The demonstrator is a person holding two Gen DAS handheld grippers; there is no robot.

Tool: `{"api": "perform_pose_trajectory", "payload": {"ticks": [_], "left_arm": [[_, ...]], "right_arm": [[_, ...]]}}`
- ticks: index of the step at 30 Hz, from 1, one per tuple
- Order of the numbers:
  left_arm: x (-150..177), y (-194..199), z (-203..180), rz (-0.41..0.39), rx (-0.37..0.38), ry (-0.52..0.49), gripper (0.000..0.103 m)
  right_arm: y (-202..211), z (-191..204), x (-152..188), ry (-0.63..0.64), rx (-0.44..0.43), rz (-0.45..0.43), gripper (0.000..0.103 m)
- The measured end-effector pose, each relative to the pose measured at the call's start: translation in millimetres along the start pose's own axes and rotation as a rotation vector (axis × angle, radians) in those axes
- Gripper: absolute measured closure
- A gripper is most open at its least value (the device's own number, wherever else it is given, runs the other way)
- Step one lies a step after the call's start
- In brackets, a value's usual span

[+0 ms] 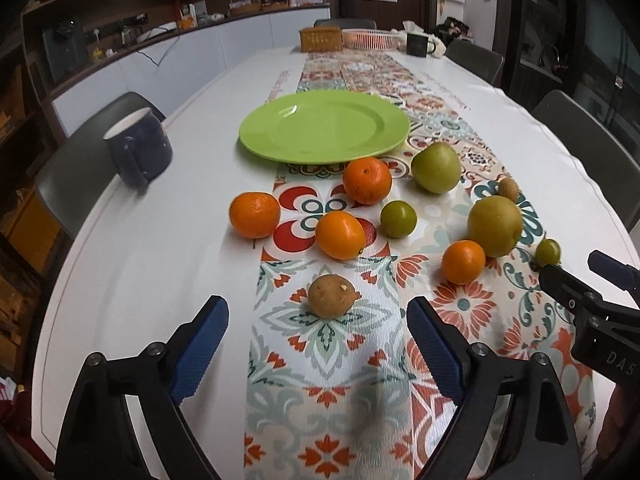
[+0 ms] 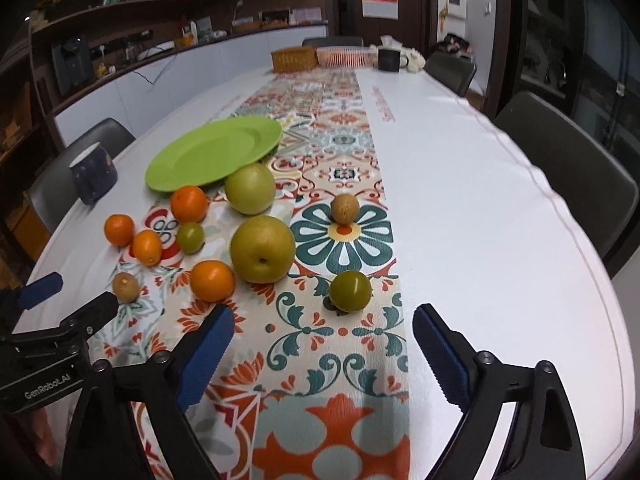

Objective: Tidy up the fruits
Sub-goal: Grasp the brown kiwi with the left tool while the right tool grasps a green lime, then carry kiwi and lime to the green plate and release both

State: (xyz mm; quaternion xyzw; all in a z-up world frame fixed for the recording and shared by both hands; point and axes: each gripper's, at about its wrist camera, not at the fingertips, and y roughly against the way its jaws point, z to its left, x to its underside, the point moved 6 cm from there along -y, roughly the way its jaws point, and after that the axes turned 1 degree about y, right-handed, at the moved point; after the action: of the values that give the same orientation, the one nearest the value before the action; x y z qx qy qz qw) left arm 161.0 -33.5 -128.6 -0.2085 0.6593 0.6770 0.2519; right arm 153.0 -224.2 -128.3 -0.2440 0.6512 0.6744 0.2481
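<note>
Left wrist: mug (image 1: 138, 148) beside plate (image 1: 324, 126), seemingly apart.

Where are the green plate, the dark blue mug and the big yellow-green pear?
green plate (image 1: 320, 128), left wrist view, bare centre of the dish.
dark blue mug (image 1: 138, 148), left wrist view, its side wall.
yellow-green pear (image 2: 262, 249), right wrist view, middle of its skin.

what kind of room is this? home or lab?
Most likely a home dining room with an open kitchen: a long table under a patterned runner, dining chairs around it, and a counter with shelves of kitchen clutter behind. Fruit lies loose beside a green plate.
</note>
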Motion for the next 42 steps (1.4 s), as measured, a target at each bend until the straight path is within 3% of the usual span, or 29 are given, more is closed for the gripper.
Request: {"api": "perform_pose_trajectory", "payload": {"ticks": [6,10,16,20,30,42], "left_arm": [[2.2,-23.9,-1.1,0.065,0.013,-0.002,0.025],[3.8,-34.1,-2.3,0.093,0.022,-0.002,0.034],[1.7,-38.4,-4.2,0.095,0.048,-0.002,0.05],[-0.1,-37.7,-5.4,0.093,0.061,0.0,0.073],[-1.7,-26.2,-4.2,0.068,0.08,-0.005,0.073],[-23.9,28.0,-0.9,-0.039,0.119,-0.028,0.073]], "right_arm": [[-18.8,1.5,-6.7,0.02,-0.009,0.044,0.026],[-29.3,2.7,-8.3,0.029,-0.006,0.067,0.04],[-38.0,1.5,-12.2,0.034,-0.006,0.076,0.054],[-41.6,0.8,-12.3,0.033,-0.008,0.086,0.071],[-32.8,7.8,-13.1,0.046,-0.031,0.068,0.074],[18.4,29.2,-33.9,0.074,-0.109,-0.031,0.074]]}}
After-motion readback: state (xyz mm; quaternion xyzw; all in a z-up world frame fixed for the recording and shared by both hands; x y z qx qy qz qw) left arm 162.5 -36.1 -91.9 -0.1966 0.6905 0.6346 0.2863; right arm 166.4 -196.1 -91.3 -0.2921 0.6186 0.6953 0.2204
